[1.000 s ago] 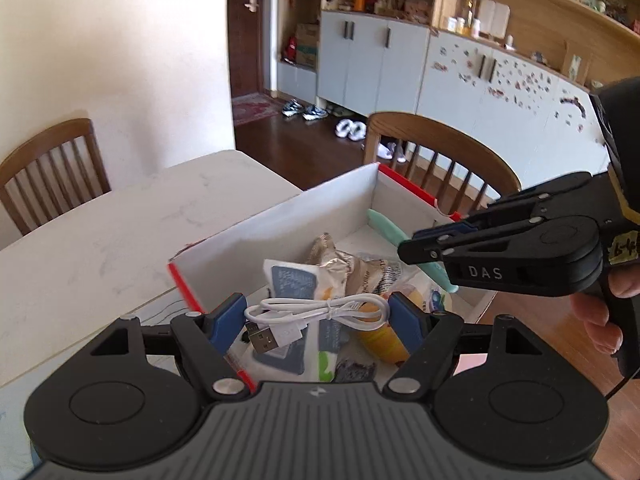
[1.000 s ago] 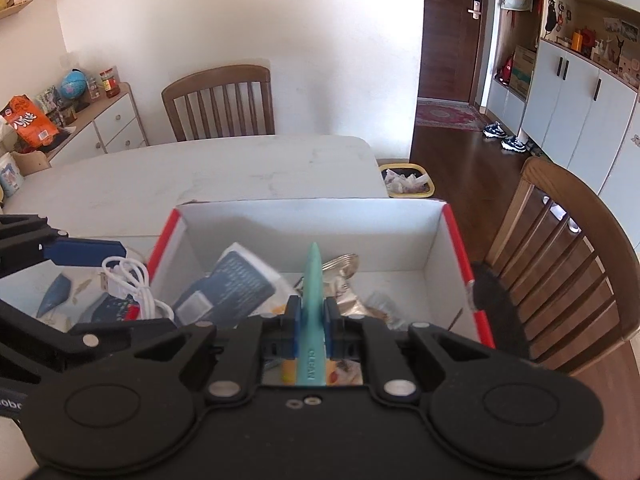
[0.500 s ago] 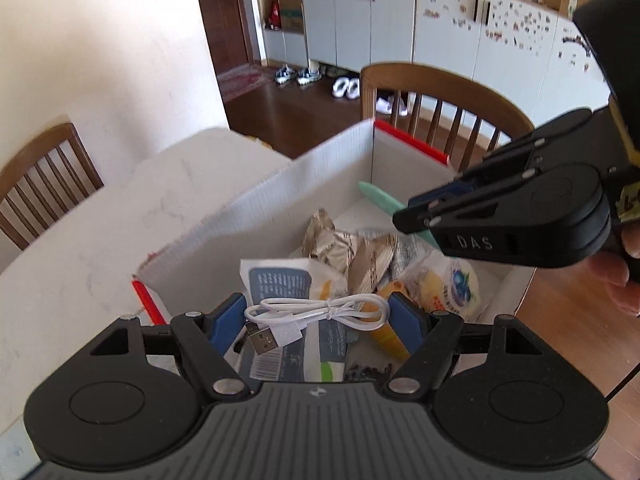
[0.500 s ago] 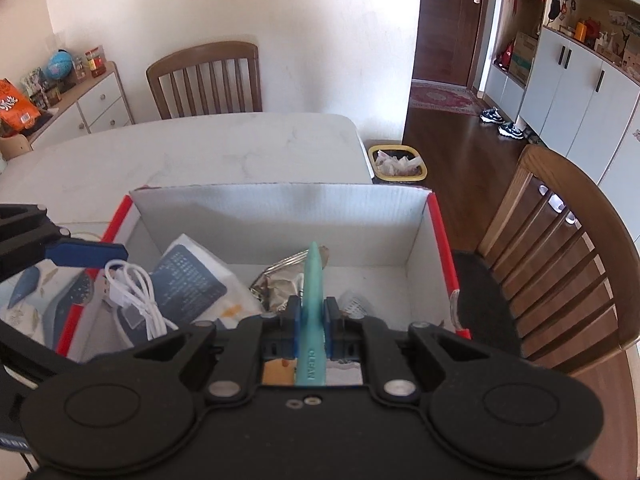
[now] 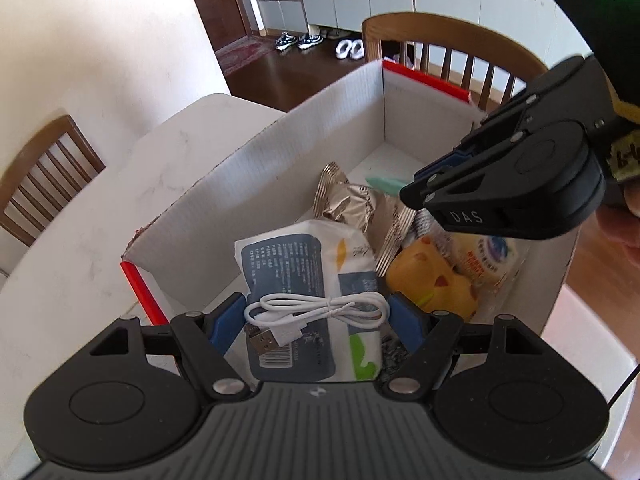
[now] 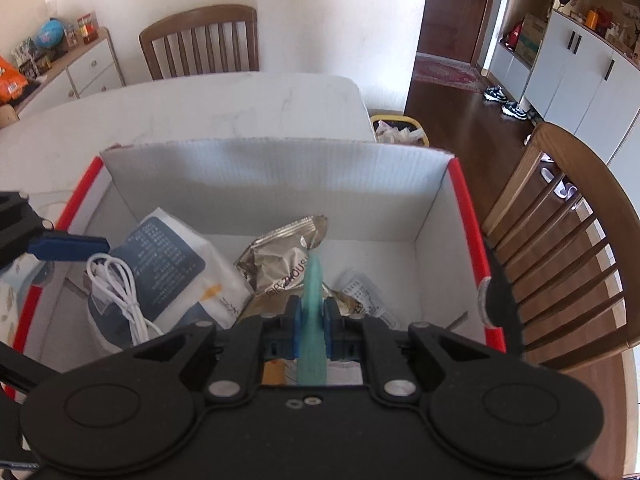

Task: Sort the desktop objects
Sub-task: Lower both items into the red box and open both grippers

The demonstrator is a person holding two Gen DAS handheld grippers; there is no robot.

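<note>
Hovering over the box (image 6: 276, 168): two tools, each loaded, both above its open top.

Item 1. Left tool (image 5: 318, 316), fingers pressed in on a coiled white cable (image 5: 316, 308). The coil's long axis runs crosswise, finger to finger; its USB plug (image 5: 262, 338) hangs loose toward the camera. It hangs above the blue-and-white pouch (image 5: 296, 272) at the near left part of the box.

Item 2. Right tool (image 6: 308, 320), pinching a slim teal stick (image 6: 312, 280). Long axis runs straight ahead along the fingers, tip forward and tilted down over the foil packet (image 6: 280, 264) at mid-box. What the stick is cannot be told; its print is too small.

Relation that matters: both held things lie directly over the box interior, inside the line of its red-edged walls, so each release needs only a drop, not a sideways carry. The stick points at the far wall with clear floor beyond its tip. The cable looks the closer to the contents below it, though the fisheye makes height hard to judge.

Other contents: yellow pack (image 5: 432, 280), beneath the right tool in the left view. Box stands on the white tabletop (image 6: 200, 108).
</note>
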